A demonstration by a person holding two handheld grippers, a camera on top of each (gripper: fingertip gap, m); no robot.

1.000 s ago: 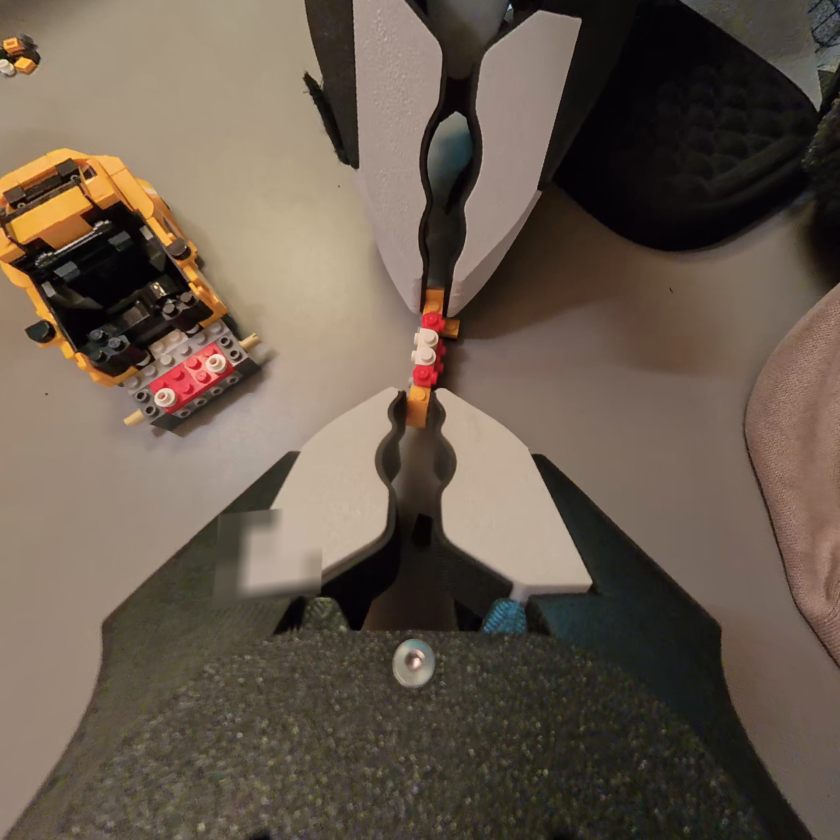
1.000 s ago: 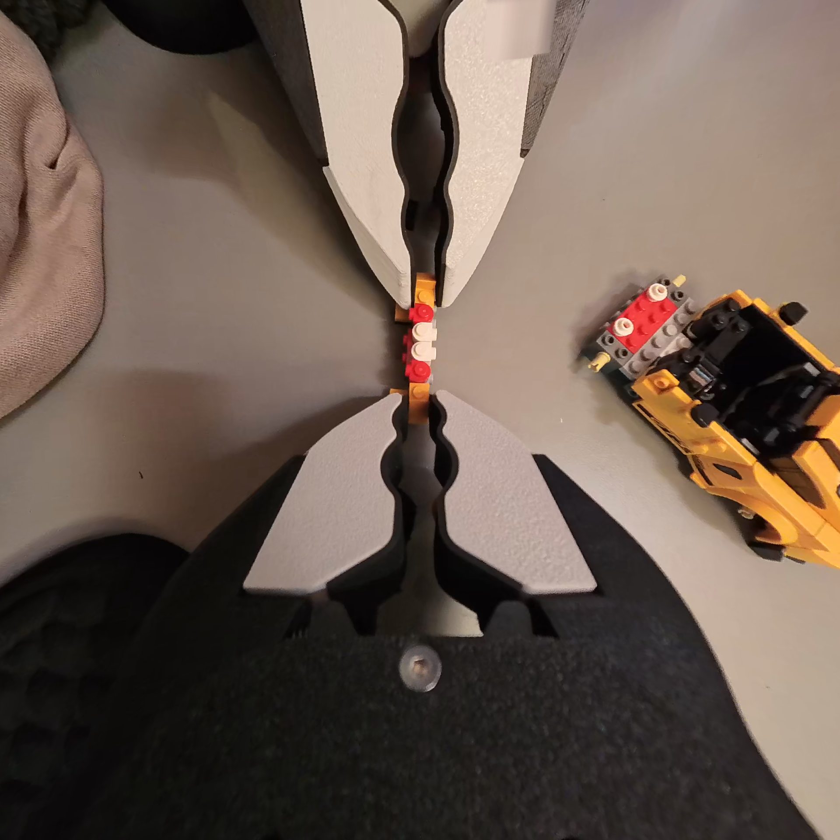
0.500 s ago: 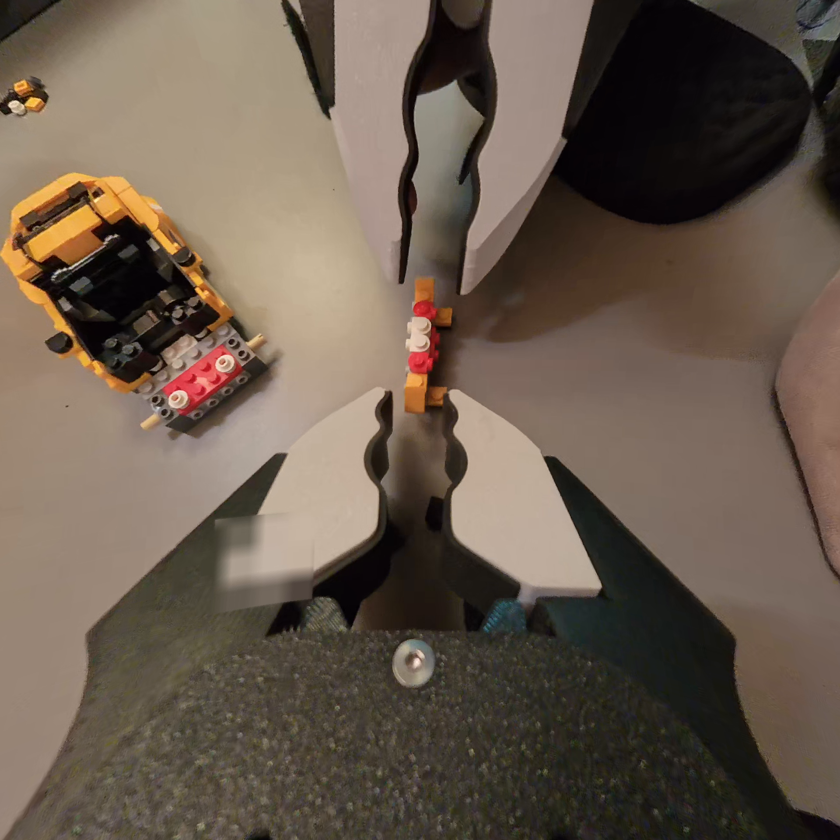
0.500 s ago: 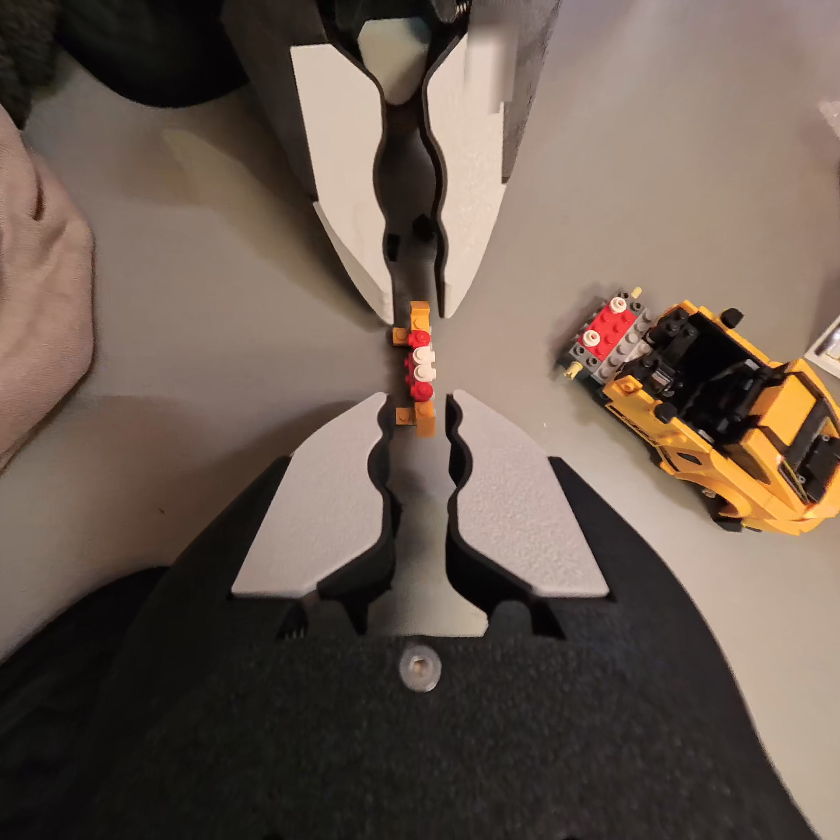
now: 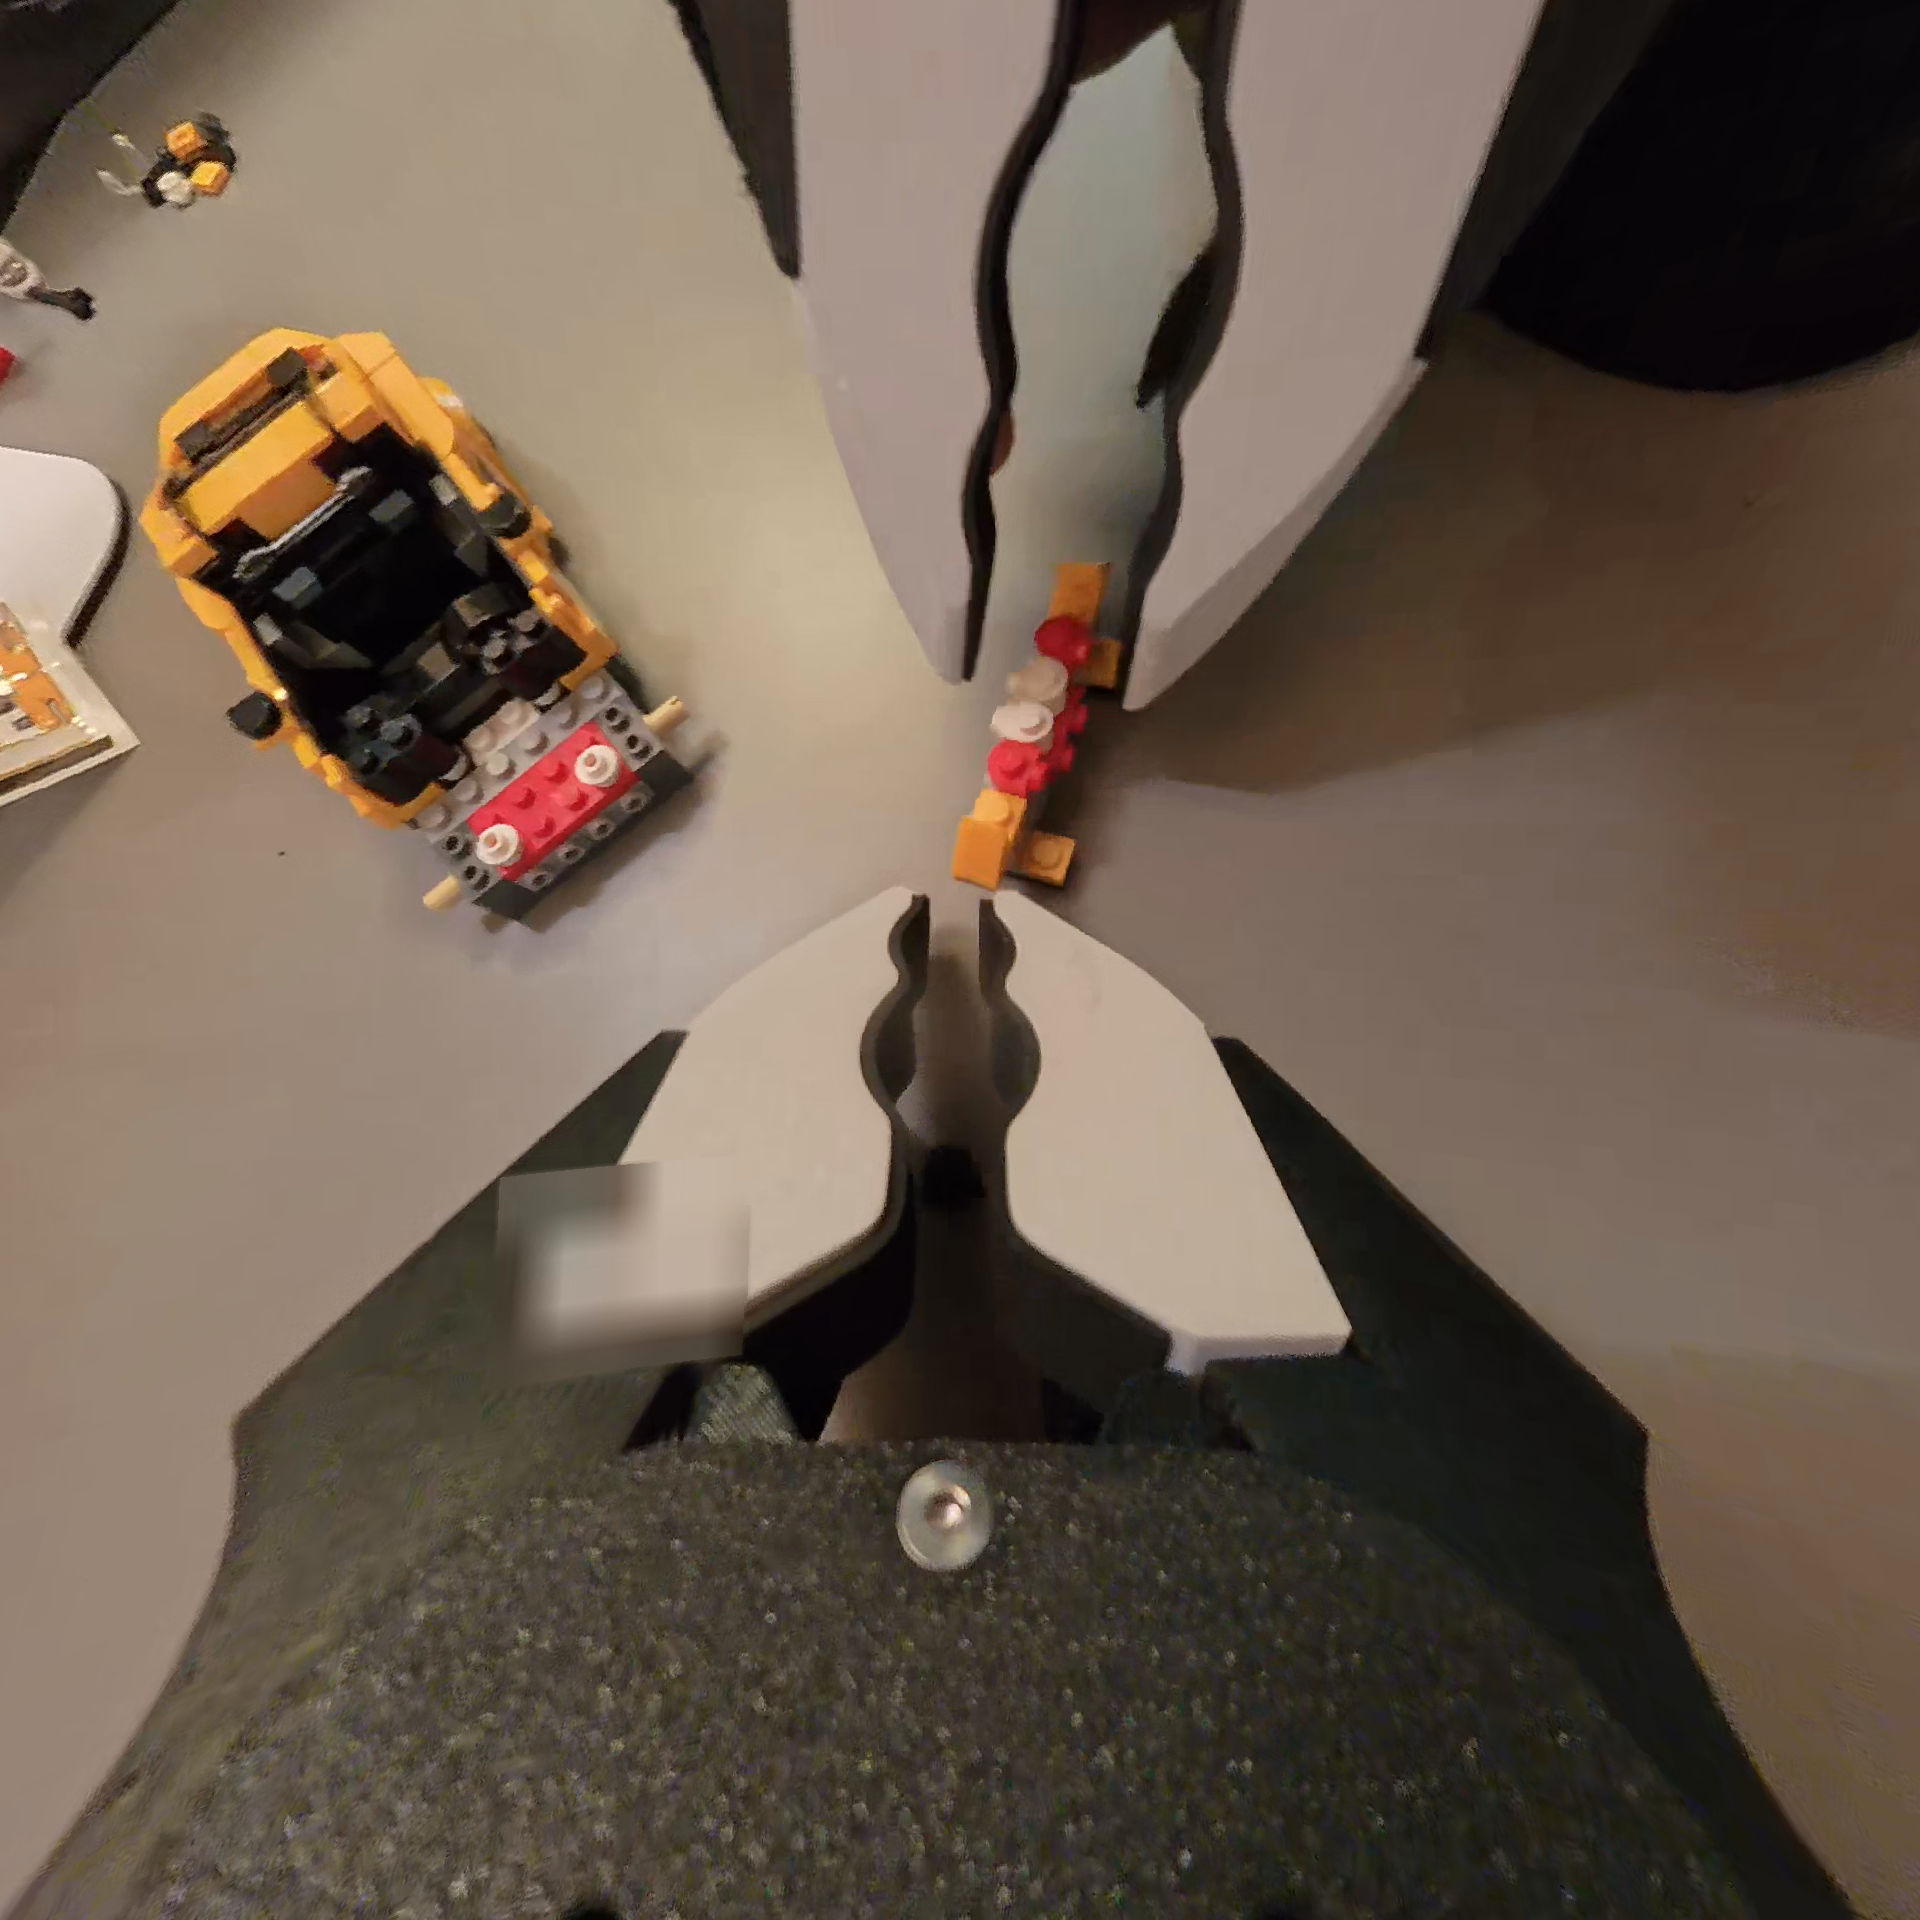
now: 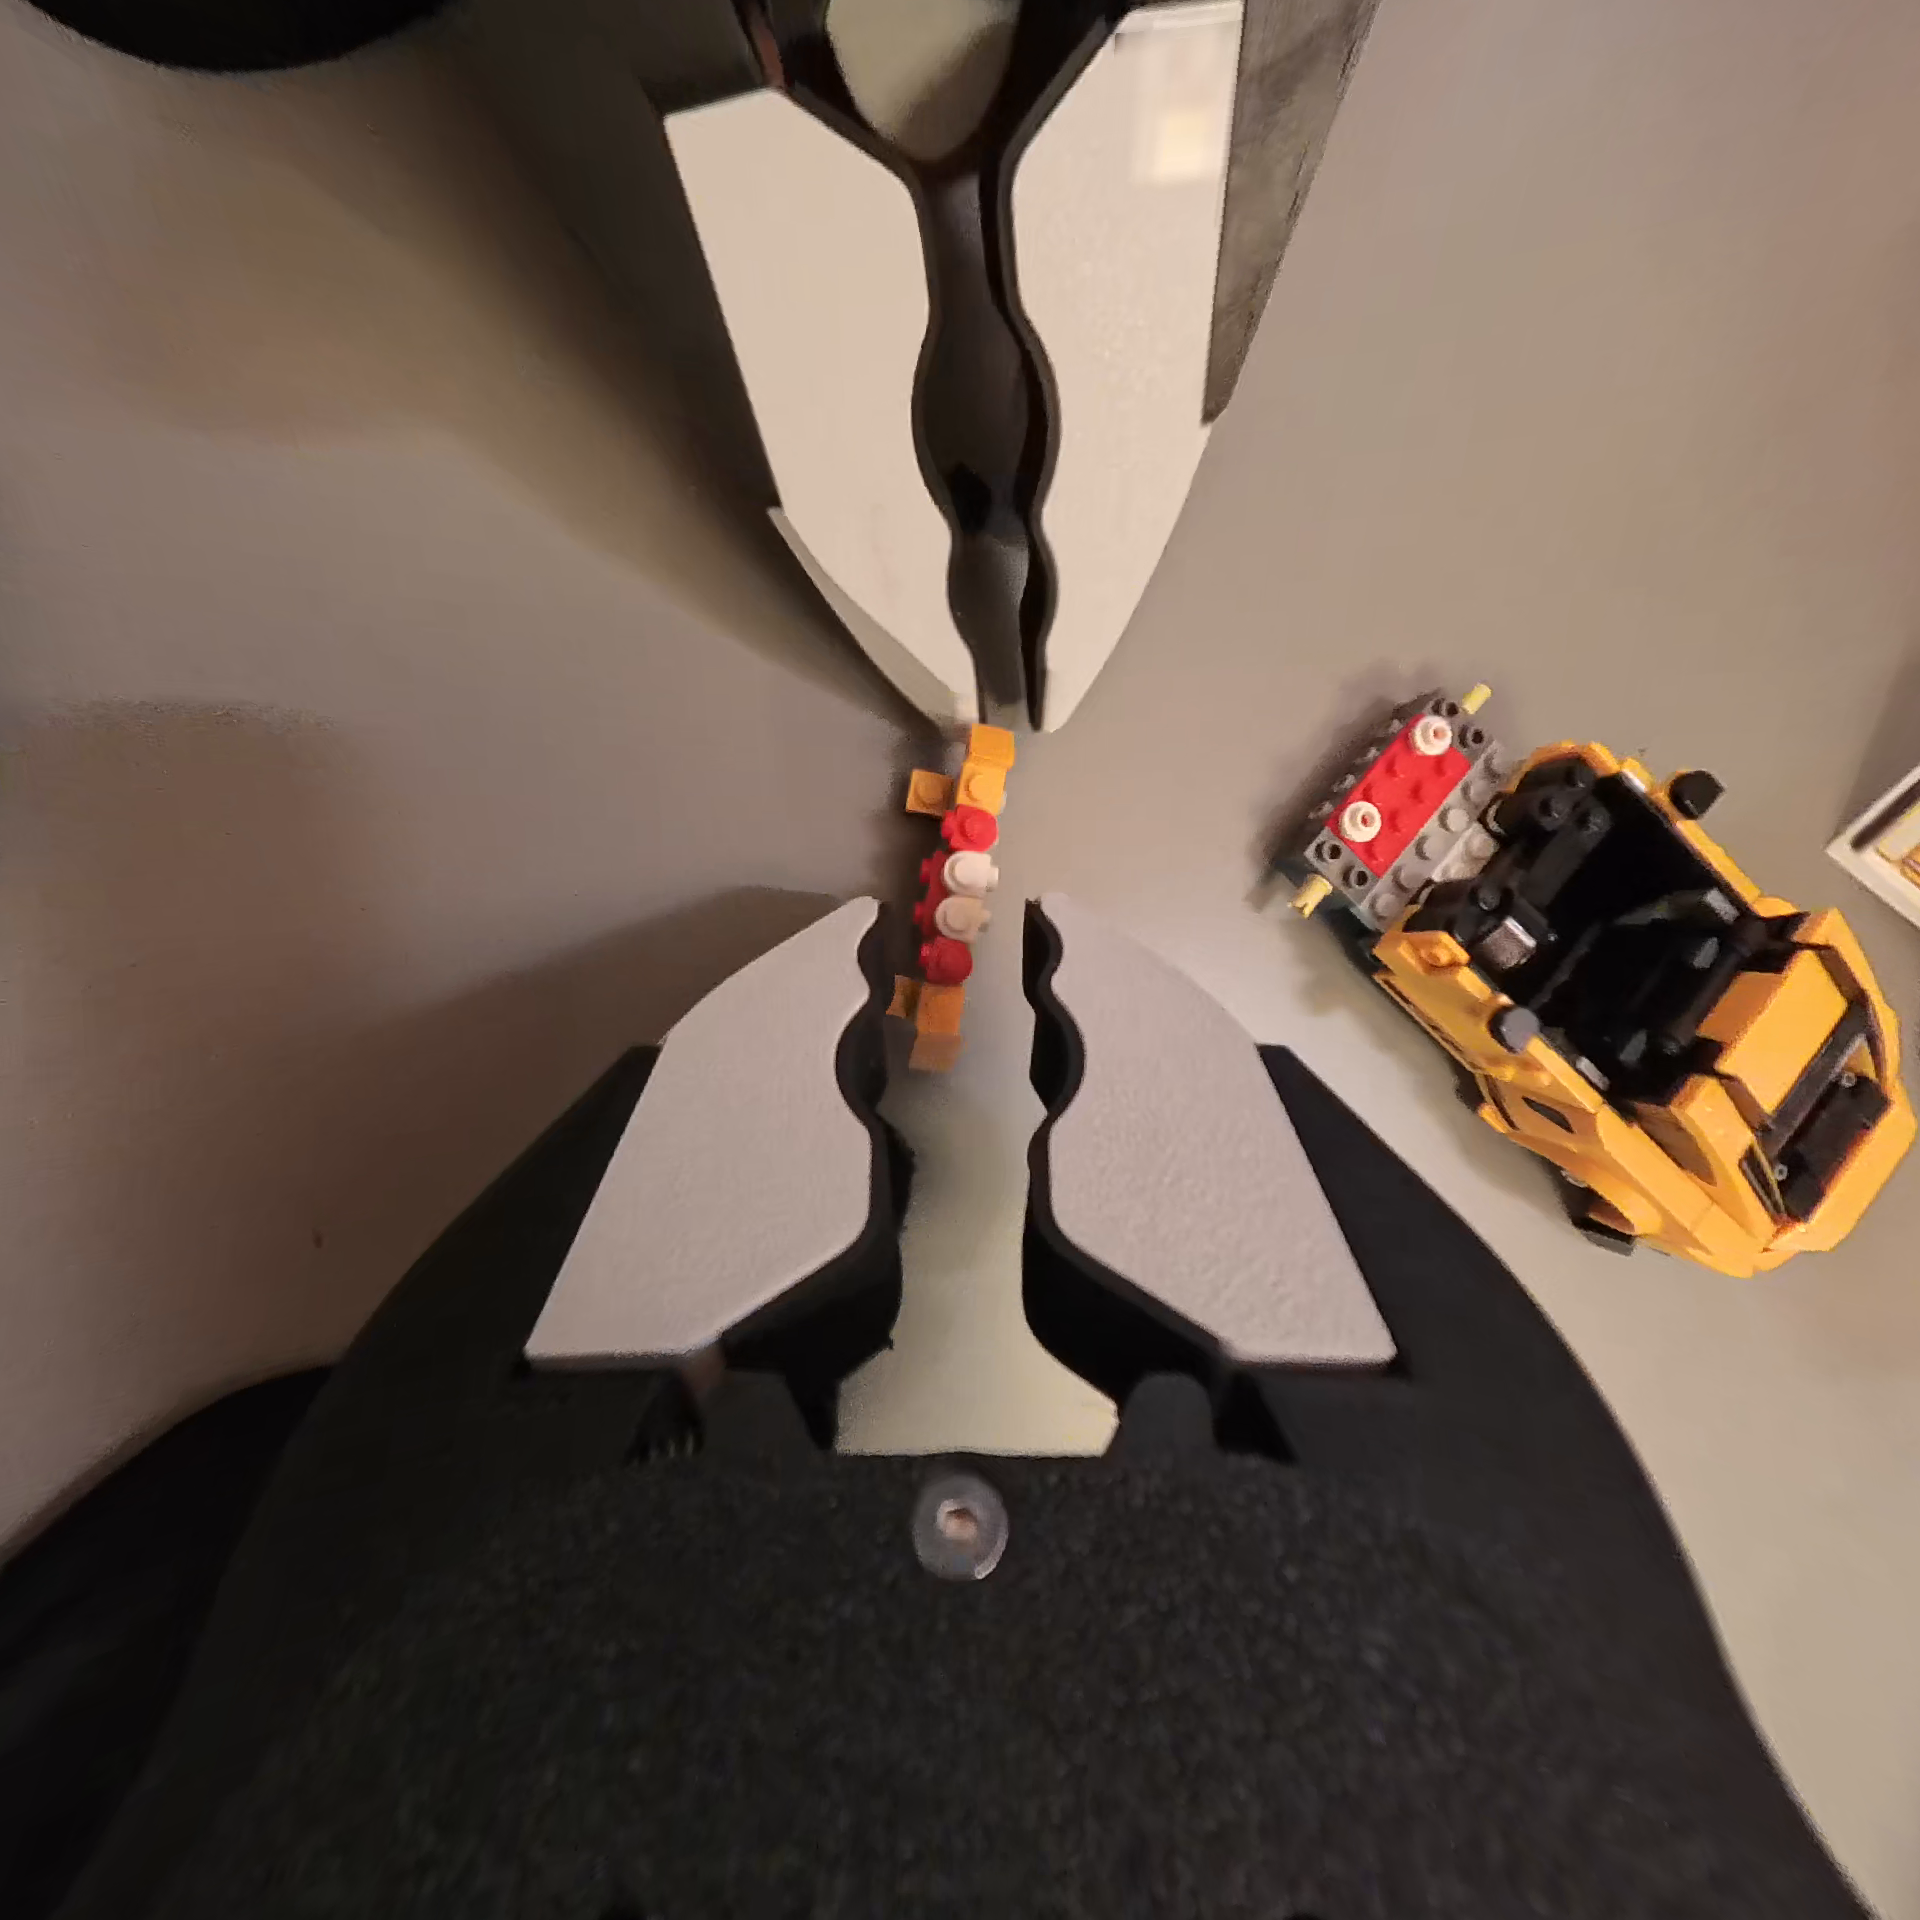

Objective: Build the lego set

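- While both tools faced each other over the counter (image 5: 1558, 935), the brick strip (image 5: 1023, 738) lay flat between them, free of both.
- Left hand-held gripper (image 5: 954, 914): fingers nearly pressed together, a thin slit left, holding nothing; tips just short of the strip's orange end.
- Right hand-held gripper (image 6: 951, 914): fingers spread, straddling the strip's other orange end without a visible pinch; contact on the inner pad could not be told.
- Strip: orange end bricks, red and white round studs in a row, small orange tabs sticking out sideways.
- Car (image 5: 405, 613): yellow body, open black interior, grey-and-red studded plate at one end; well apart from the strip, on the counter.
- Loose bits (image 5: 187, 166) lay far off near the counter edge; a booklet corner (image 5: 42, 707) showed beside the car.
- Handling judgement: strip light and stiff along its length, but stud joints likely to snap under bending or twist. Round studs would roll in a pinch.
- Best hold: flat sides of an orange end brick, squarely, clear of the side tabs.
- Smooth plastic on a smooth counter; expect sliding if nudged.
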